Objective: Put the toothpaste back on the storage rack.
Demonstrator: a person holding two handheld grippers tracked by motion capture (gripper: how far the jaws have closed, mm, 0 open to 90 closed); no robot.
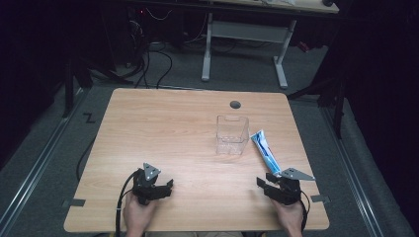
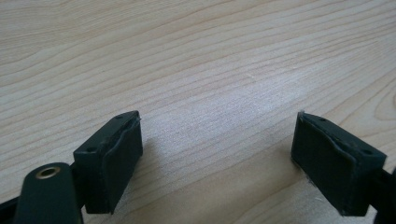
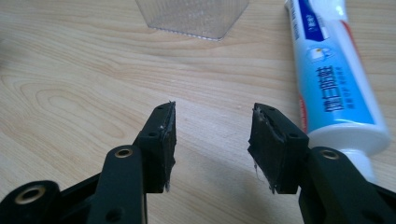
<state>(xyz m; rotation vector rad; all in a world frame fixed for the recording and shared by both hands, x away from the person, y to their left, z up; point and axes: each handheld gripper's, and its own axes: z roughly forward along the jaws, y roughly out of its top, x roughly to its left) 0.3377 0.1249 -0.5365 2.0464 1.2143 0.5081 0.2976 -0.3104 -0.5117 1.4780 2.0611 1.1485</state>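
Observation:
A clear plastic cup-like container [image 1: 231, 135] stands upright right of the table's centre; its base [image 3: 194, 16] sits at the top of the right gripper view. A blue and white toothpaste tube [image 1: 265, 150] lies flat just right of it, cap end toward me [image 3: 327, 79]. My right gripper [image 1: 269, 183] is open near the front right edge, its right jaw next to the tube's cap, nothing between the jaws [image 3: 212, 140]. My left gripper [image 1: 160, 186] rests open at the front left over bare wood [image 2: 217, 154].
The wooden table [image 1: 163, 128] has a round cable hole [image 1: 235, 104] near its far edge. Beyond it stands a white-legged desk [image 1: 247, 34] with cables on the grey floor. A cable trails from the left gripper off the front edge.

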